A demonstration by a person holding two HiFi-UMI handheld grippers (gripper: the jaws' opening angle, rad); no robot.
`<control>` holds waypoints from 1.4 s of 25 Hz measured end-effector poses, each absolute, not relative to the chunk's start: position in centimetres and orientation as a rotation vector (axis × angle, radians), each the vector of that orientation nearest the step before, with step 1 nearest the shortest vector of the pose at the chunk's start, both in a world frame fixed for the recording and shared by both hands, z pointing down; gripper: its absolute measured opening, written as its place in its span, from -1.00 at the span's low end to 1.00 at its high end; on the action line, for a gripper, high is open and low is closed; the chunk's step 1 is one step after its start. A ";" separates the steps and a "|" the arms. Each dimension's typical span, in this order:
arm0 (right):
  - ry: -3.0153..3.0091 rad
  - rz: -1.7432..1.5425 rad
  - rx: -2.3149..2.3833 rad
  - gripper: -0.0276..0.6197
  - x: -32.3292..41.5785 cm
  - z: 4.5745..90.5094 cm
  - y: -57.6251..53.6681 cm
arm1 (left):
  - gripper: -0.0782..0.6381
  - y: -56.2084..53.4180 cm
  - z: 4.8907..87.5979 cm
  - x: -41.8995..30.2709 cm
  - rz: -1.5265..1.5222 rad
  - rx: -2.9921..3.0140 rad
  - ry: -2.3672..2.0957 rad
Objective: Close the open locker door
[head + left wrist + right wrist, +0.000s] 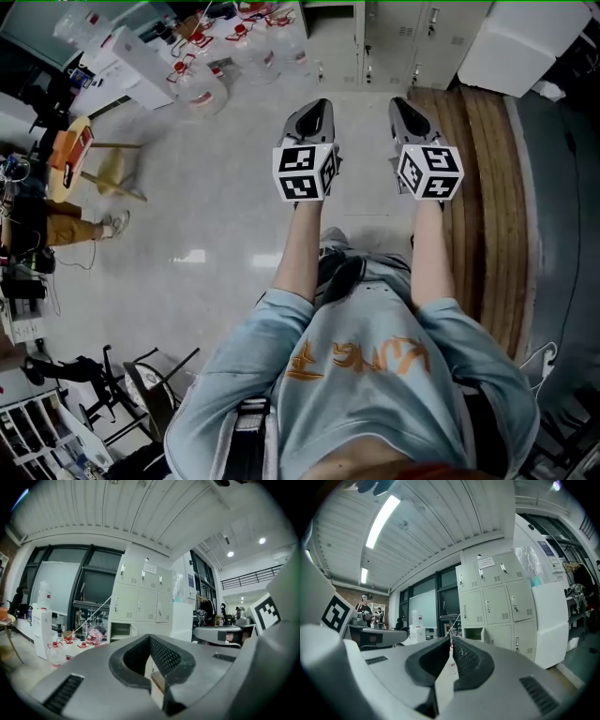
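A bank of pale grey lockers [142,597] stands across the floor ahead of me. One lower compartment [120,631] is open, with its small door [134,630] swung out to the right. The right gripper view shows the same open compartment [472,633] beside the shut doors [497,604]. In the head view both grippers are held out side by side at chest height, well short of the lockers [394,42]. My left gripper [316,106] is shut and holds nothing. My right gripper [402,103] is also shut and holds nothing.
Several large water bottles with red caps [217,67] crowd the floor at the far left of the lockers. A white cabinet [521,42] stands to the right, with stacked wooden boards [487,197] below it. A wooden stool [105,169] and a seated person [58,225] are on the left.
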State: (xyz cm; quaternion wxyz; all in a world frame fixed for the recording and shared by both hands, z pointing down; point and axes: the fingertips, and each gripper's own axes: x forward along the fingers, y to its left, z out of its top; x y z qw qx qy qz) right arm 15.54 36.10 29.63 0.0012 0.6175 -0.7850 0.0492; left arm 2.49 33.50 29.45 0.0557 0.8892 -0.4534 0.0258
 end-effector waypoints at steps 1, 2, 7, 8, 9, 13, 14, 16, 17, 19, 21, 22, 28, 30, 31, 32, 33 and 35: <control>-2.472 0.157 1.935 -0.79 15.6 29.6 35.8 | -0.73 33.2 29.4 2.2 0.072 2.694 -1.386; -2.475 0.155 1.929 -0.79 15.5 29.5 35.5 | -0.73 32.8 29.3 1.7 0.067 2.682 -1.406; -2.479 0.139 1.892 -0.78 14.5 29.5 33.4 | -0.73 30.4 29.0 -1.8 0.024 2.591 -1.519; -2.482 0.134 1.884 -0.78 14.3 29.5 33.0 | -0.73 30.1 29.0 -2.0 0.019 2.587 -1.527; -2.484 0.131 1.880 -0.78 14.3 29.6 32.6 | -0.73 29.7 28.9 -2.0 0.016 2.590 -1.527; -2.494 0.111 1.869 -0.78 14.5 29.5 30.7 | -0.73 28.1 28.9 -1.4 -0.001 2.607 -1.512; -2.498 0.106 1.871 -0.78 14.7 29.4 30.0 | -0.73 27.4 28.9 -1.3 -0.004 2.611 -1.511; -2.499 0.096 1.877 -0.78 15.0 29.3 28.5 | -0.73 25.8 28.9 -1.0 -0.011 2.617 -1.506; -2.496 0.092 1.878 -0.78 15.2 29.4 27.7 | -0.73 24.9 28.9 -0.9 -0.014 2.619 -1.502; -2.491 0.088 1.877 -0.78 15.6 29.8 25.9 | -0.73 23.2 29.4 -0.6 -0.025 2.619 -1.494; -2.492 0.089 1.873 -0.78 16.1 30.3 23.9 | -0.73 21.0 30.0 -0.1 -0.026 2.613 -1.488; -2.494 0.095 1.874 -0.78 16.3 30.6 22.9 | -0.73 19.9 30.4 0.2 -0.016 2.612 -1.482; -2.480 0.172 1.894 -0.78 17.3 32.2 15.9 | -0.73 12.0 31.4 1.9 0.036 2.611 -1.423; -2.463 0.221 1.890 -0.78 17.7 33.4 13.8 | -0.73 9.8 32.6 2.9 0.075 2.602 -1.390; -2.453 0.250 1.896 -0.78 18.1 34.0 12.7 | -0.73 8.7 33.2 3.5 0.096 2.598 -1.368; -2.442 0.278 1.900 -0.78 18.5 34.6 11.5 | -0.73 7.5 33.8 4.1 0.112 2.591 -1.346; -2.430 0.302 1.900 -0.78 18.8 35.3 10.4 | -0.73 6.5 34.5 4.7 0.123 2.582 -1.326; -2.407 0.347 1.892 -0.78 19.3 37.1 8.3 | -0.73 4.5 36.2 5.5 0.153 2.566 -1.292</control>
